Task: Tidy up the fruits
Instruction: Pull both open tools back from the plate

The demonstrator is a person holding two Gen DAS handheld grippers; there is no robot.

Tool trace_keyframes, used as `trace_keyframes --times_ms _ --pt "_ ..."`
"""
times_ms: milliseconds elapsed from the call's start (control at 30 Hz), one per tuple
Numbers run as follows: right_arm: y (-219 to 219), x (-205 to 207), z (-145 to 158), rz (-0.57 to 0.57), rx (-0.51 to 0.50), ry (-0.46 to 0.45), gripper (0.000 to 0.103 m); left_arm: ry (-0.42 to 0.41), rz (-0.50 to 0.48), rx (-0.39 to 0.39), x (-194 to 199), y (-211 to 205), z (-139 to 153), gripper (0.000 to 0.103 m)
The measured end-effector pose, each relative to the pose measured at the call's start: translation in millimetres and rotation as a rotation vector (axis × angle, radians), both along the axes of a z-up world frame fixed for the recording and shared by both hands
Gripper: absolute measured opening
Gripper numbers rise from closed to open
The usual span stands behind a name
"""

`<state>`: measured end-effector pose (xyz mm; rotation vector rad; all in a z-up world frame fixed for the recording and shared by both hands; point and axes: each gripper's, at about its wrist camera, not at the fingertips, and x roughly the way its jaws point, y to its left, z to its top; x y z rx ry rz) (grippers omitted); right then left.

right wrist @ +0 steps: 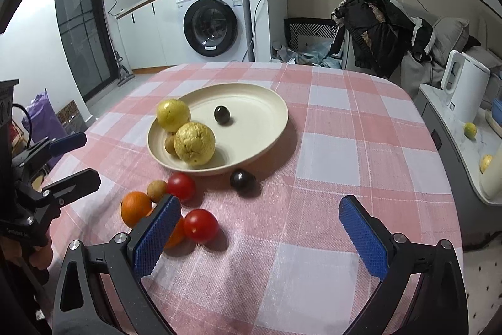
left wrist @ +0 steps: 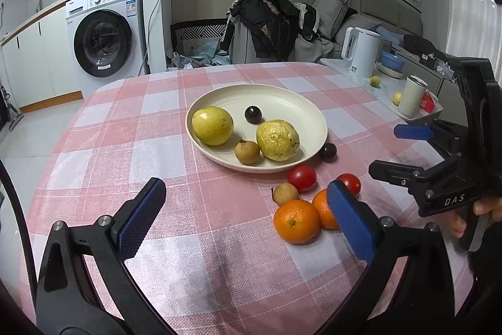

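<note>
Reading "DAS" on right gripper | left gripper | both fingers wide, empty

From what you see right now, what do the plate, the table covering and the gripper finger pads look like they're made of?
The plate looks like matte cream ceramic or melamine: smooth, hardly any glare; can't tell which. The tablecloth looks like woven fabric, pink-and-white check, with visible weave and a dull surface. The left gripper finger pads look like blue rubber or soft plastic with a fine knurled grid.
</note>
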<state>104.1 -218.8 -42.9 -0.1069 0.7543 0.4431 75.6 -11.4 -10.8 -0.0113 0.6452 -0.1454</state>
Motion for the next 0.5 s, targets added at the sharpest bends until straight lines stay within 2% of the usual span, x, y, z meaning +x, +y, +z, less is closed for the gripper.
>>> trace_keyframes --times_ms 500 --pt "20 -8 -21 0.105 -0.160 0.022 0.103 0.030 -0.045 0.012 4 -6 -7 0.102"
